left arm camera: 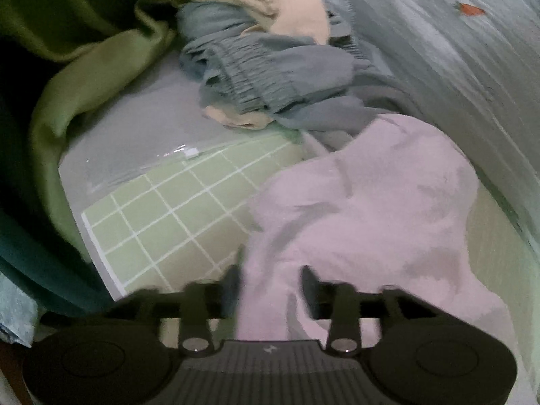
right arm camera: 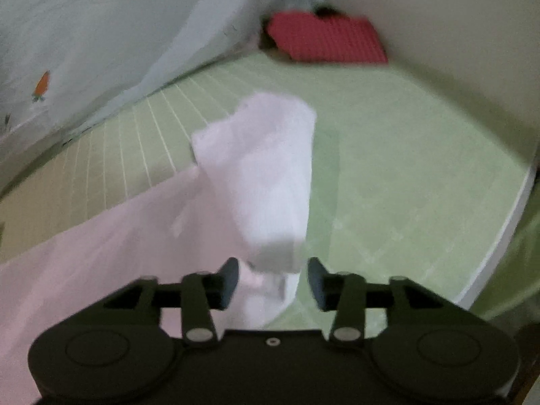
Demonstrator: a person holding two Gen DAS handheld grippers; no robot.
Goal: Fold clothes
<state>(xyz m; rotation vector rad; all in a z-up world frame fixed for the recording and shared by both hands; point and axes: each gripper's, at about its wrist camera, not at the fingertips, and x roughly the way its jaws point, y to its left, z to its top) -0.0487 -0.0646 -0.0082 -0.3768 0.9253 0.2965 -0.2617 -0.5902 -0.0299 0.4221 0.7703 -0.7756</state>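
A pale pink garment (left arm camera: 371, 209) lies crumpled on the green grid mat (left arm camera: 168, 209). My left gripper (left arm camera: 270, 290) is open, its fingers either side of a fold of the pink cloth without pinching it. In the right wrist view the same pink garment (right arm camera: 256, 175) stands up in a raised fold over the mat (right arm camera: 405, 168). My right gripper (right arm camera: 273, 281) is open, with the cloth's lower edge between its fingers and not gripped. Both views are blurred.
A heap of grey-blue and beige clothes (left arm camera: 263, 67) lies behind the mat. A green cloth (left arm camera: 84, 67) hangs at the left. A pale curtain with a carrot print (right arm camera: 101, 40) runs along the mat's far side. A red pad (right arm camera: 324, 38) lies at the back corner.
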